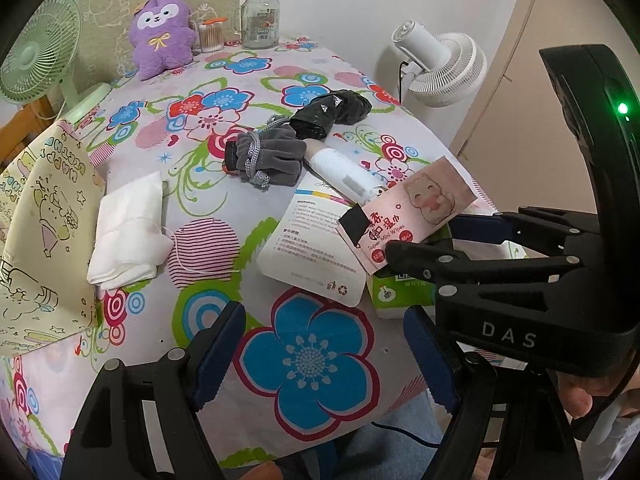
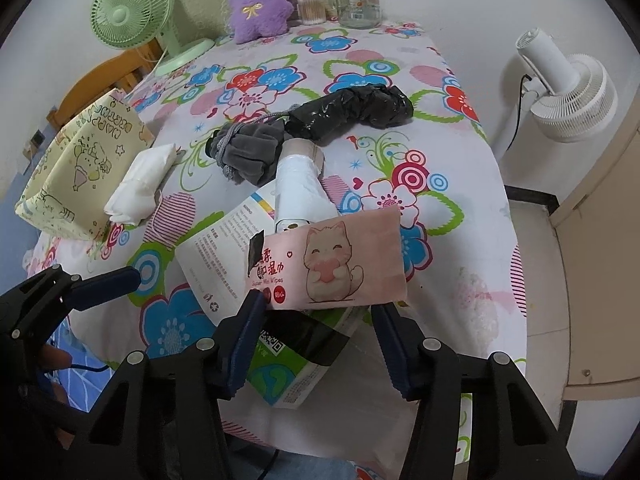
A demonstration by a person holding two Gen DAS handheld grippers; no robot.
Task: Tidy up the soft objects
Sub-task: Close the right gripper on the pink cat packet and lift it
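Observation:
A pink wipes pack (image 2: 336,256) with a cat drawing sits at the table's near right, on top of a white printed pack (image 2: 216,256) and a green tissue pack (image 2: 288,376). My right gripper (image 2: 316,312) has its blue pads against the pink pack's two lower corners, shut on it; the left wrist view shows this gripper (image 1: 434,236) from the side. My left gripper (image 1: 324,344) hangs open over the near table edge with nothing between its fingers. Farther back lie a white bag roll (image 1: 348,172), a grey drawstring pouch (image 1: 268,156), a black bag roll (image 1: 332,114) and a white folded cloth (image 1: 128,232).
A yellow fabric box (image 1: 44,240) stands at the left edge. A purple plush (image 1: 162,32), a swab jar (image 1: 212,34) and a glass jar (image 1: 260,16) line the back. A green fan (image 1: 40,52) is at the back left and a white fan (image 1: 444,68) beyond the right edge.

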